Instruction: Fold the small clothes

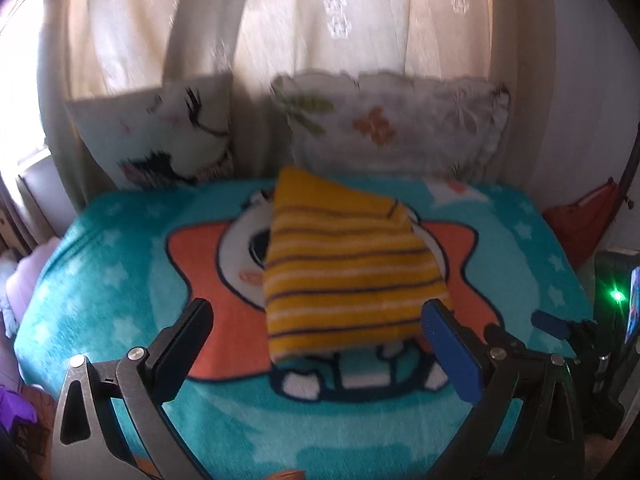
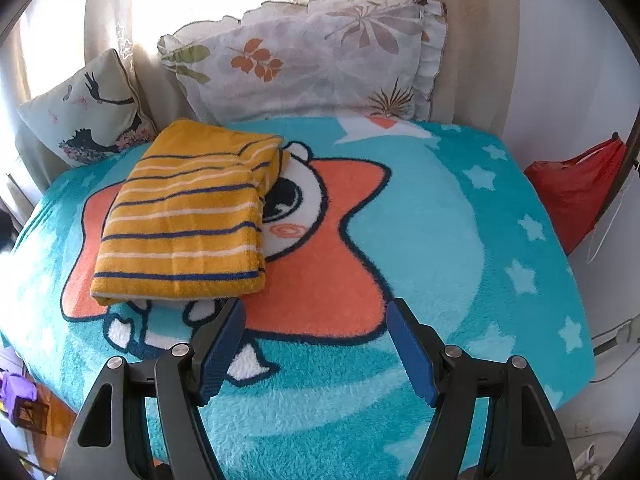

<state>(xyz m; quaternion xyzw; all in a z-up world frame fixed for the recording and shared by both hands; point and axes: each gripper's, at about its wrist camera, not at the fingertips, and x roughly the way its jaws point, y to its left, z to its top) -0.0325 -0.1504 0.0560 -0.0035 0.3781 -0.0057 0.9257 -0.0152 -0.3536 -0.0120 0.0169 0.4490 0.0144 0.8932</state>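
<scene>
The left gripper (image 1: 320,344) stands spread to its widest with nothing between the jaws; the near hem of the yellow striped garment (image 1: 344,264) lies just past its fingertips, toward 12 o'clock. The right gripper (image 2: 316,344) is also well open and empty, hovering over bare blanket (image 2: 460,220), with the garment off toward 10 o'clock and clear of both pads.

The garment lies folded into a thick rectangular bundle near the middle of the teal cartoon blanket, over the orange star figure, its far end close to the pillows.

Risks, as I judge them: the fold looks loose and plush, and the layers at the far right corner already splay a little, so a jaw brushing the near hem could drag the top layer and undo the fold. The fleece blanket is deep-piled; a low pinch might catch blanket along with cloth. If another fold is wanted, gripping only one layer would skew the edges.

Hard to read: the left wrist view is motion-blurred, so stripe edges and hem layers smear. How many layers the bundle holds, and what kind of garment it is, cannot be told. The floral pillow (image 2: 312,60) and bird cushion (image 2: 84,108) hide the bed's far edge. A red bag (image 2: 576,196) at 3 o'clock is cut off by the lens rim.
</scene>
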